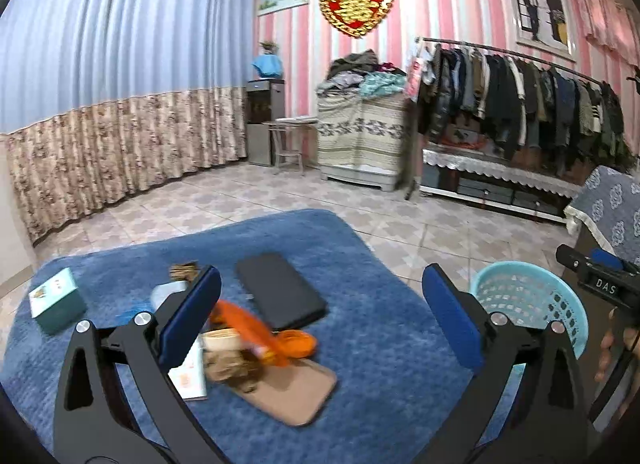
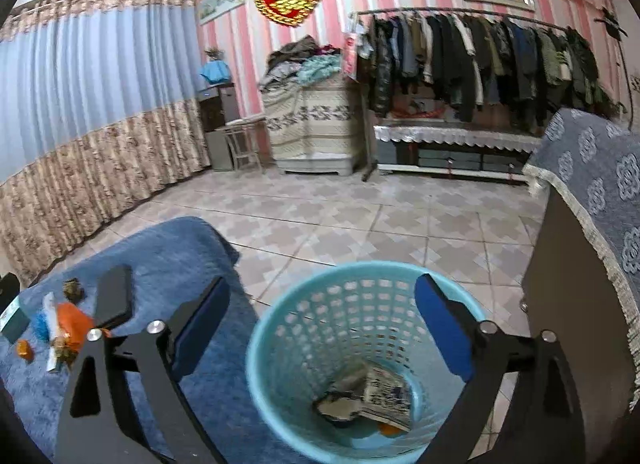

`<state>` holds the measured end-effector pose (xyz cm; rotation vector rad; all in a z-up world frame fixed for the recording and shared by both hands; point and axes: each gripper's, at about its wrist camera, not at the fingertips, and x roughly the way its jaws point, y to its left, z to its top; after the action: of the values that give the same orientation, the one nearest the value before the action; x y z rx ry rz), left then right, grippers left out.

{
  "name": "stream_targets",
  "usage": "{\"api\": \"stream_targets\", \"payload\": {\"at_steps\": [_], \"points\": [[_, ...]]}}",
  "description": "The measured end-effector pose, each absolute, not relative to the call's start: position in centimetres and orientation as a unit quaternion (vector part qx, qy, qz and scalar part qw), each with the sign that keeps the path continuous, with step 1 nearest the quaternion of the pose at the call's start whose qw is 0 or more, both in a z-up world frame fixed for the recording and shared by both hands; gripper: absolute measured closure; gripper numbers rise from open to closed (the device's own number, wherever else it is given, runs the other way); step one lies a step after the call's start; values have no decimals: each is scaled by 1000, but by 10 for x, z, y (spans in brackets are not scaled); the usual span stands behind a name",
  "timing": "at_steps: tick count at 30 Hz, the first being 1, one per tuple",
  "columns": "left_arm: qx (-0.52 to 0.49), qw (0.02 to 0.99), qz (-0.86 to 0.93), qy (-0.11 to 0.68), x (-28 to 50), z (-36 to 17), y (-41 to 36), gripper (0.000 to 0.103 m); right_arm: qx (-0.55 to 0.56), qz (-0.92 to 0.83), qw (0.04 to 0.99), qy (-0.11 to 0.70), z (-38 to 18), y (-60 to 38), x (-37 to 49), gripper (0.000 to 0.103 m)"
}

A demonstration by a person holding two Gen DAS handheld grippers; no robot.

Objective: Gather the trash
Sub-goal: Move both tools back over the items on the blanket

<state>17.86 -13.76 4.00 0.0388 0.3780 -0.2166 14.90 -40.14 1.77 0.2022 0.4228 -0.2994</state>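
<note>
My left gripper [image 1: 326,316] is open over a blue plush surface [image 1: 380,344], with nothing gripped between its blue pads. Below it lie an orange wrapper [image 1: 256,328], a brown crumpled scrap [image 1: 232,372] and a white card [image 1: 188,378]. A light-blue plastic basket [image 2: 280,344] stands on the tiled floor beside the plush surface. My right gripper [image 2: 322,292] hangs open over its mouth and holds nothing. Crumpled printed paper [image 2: 376,396] and an orange scrap [image 2: 388,430] lie in the basket's bottom. The same basket [image 1: 532,304] shows at the right of the left wrist view.
A black slab [image 1: 280,290], a tan phone case [image 1: 296,392] and a teal box [image 1: 56,300] also lie on the plush surface. A cloth-covered cabinet [image 2: 592,191] stands right of the basket. A hand [image 1: 612,340] holds the right tool. Curtains, a clothes rack and a covered chest line the walls.
</note>
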Motion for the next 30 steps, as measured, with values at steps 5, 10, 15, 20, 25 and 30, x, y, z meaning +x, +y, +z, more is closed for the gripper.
{"api": "stream_targets", "payload": {"at_steps": [5, 10, 15, 20, 25, 30], "points": [[25, 981, -73, 179, 165, 44, -100, 6, 74, -112, 969, 209, 24, -359, 158, 8], [14, 982, -42, 182, 158, 43, -60, 6, 40, -76, 974, 208, 25, -310, 164, 7], [4, 981, -10, 192, 154, 33, -25, 6, 32, -38, 976, 211, 24, -279, 171, 6], [0, 980, 18, 200, 154, 28, 4, 6, 21, 1, 978, 206, 33, -250, 183, 6], [-3, 980, 39, 197, 152, 31, 27, 6, 6, 26, 977, 210, 43, -227, 200, 6], [-8, 977, 63, 201, 153, 28, 49, 6, -3, 34, 976, 213, 37, -216, 211, 6]]}}
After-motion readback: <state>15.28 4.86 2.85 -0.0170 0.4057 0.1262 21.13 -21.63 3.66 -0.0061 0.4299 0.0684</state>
